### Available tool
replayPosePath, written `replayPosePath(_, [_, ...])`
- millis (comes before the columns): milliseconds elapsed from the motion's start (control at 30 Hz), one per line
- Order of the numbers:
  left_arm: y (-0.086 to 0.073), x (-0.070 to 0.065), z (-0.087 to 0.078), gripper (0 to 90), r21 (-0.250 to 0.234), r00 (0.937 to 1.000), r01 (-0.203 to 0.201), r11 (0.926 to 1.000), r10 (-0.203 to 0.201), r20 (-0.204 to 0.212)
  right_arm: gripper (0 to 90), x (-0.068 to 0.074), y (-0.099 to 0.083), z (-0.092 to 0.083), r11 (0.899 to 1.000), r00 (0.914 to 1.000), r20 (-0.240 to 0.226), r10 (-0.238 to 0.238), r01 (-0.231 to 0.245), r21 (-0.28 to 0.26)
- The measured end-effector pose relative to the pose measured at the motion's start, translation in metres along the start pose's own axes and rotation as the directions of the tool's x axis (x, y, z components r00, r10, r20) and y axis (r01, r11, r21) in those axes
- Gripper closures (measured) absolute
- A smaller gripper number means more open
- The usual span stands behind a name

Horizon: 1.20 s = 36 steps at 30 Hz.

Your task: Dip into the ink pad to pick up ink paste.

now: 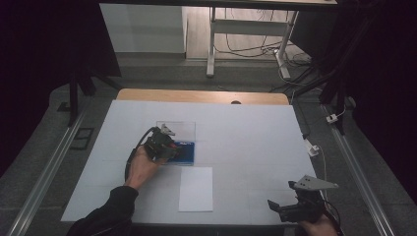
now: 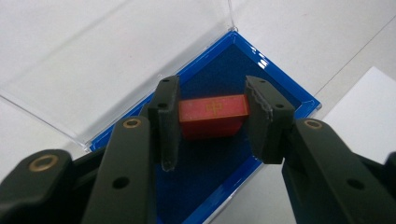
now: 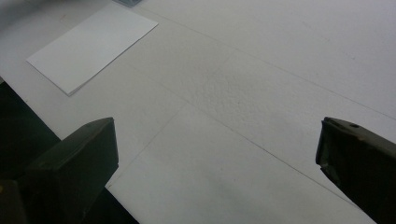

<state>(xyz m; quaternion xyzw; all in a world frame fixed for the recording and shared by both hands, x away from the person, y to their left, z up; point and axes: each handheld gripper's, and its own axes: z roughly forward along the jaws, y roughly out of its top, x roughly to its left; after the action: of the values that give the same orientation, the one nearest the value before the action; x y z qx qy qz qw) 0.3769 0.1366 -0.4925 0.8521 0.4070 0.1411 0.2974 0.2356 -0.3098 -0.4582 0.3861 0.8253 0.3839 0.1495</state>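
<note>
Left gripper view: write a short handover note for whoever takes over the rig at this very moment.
Left gripper: shut on the red block, held by its two ends above the blue-lined case.
Right gripper: open, nothing between its fingers, over the white table cover at the near right.
Things: the case sits mid-table with its clear lid folded open flat; a white sheet lies just in front of the case.
Done: lid open, block gripped.
Left: whether the block is going in or coming out cannot be told; finish that move, probably then close the lid.
</note>
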Motion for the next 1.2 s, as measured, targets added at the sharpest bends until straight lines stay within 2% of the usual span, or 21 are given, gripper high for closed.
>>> replayPosePath(167, [0.0,-0.006,0.0,58.8,0.01,0.9988,-0.034,0.9994,0.034,-0.034,0.0,0.0,0.0,0.0,1.0,1.0,0.001,0.0,0.0,0.002])
replayPosePath(333, [0.001,-0.017,0.002,59.0,0.018,0.992,-0.085,0.9962,0.086,-0.092,0.0,0.001,0.0,0.001,1.0,1.0,0.005,-0.006,0.006,0.01])
replayPosePath(400, [0.001,-0.016,0.002,59.0,0.016,0.9931,-0.075,0.9971,0.076,-0.089,0.0,0.001,0.001,0.001,1.0,1.0,0.006,-0.008,0.008,0.011])
replayPosePath(500, [-0.002,-0.008,0.002,59.0,-0.004,0.9989,-0.02,0.9998,0.02,-0.043,0.0,0.001,0.001,0.001,1.0,1.0,0.006,-0.006,0.006,0.011])
replayPosePath(567, [-0.003,-0.003,0.001,59.0,-0.011,0.9999,0.004,0.9999,-0.004,-0.016,0.0,0.001,0.001,0.001,1.0,1.0,0.006,-0.006,0.006,0.011])
replayPosePath(767, [-0.005,0.003,0.001,59.0,-0.022,0.9994,0.03,0.9993,-0.029,0.02,0.0,0.001,0.0,0.001,1.0,1.0,0.006,-0.006,0.006,0.011])
replayPosePath(867, [-0.005,0.0,0.002,59.1,-0.02,0.9999,0.011,0.9997,-0.011,0.001,0.0,0.001,0.001,0.001,1.0,1.0,0.006,-0.006,0.006,0.012])
replayPosePath(933, [-0.004,-0.006,0.002,59.0,-0.015,0.9994,-0.013,0.9998,0.013,-0.031,0.0,0.001,0.001,0.001,1.0,1.0,0.006,-0.007,0.007,0.012])
replayPosePath(1067, [-0.002,-0.014,0.002,59.0,-0.004,0.9952,-0.057,0.9984,0.056,-0.08,0.0,0.001,0.001,0.001,1.0,1.0,0.006,-0.007,0.007,0.013])
replayPosePath(1133, [-0.002,-0.012,0.002,59.0,-0.007,0.9964,-0.048,0.9988,0.047,-0.071,0.0,0.001,0.001,0.001,1.0,0.9999,0.006,-0.009,0.009,0.013])
replayPosePath(1200, [-0.003,-0.007,0.002,58.9,-0.019,0.999,-0.02,0.9996,0.02,-0.041,0.0,0.001,0.001,0.001,1.0,0.9999,0.006,-0.009,0.009,0.013])
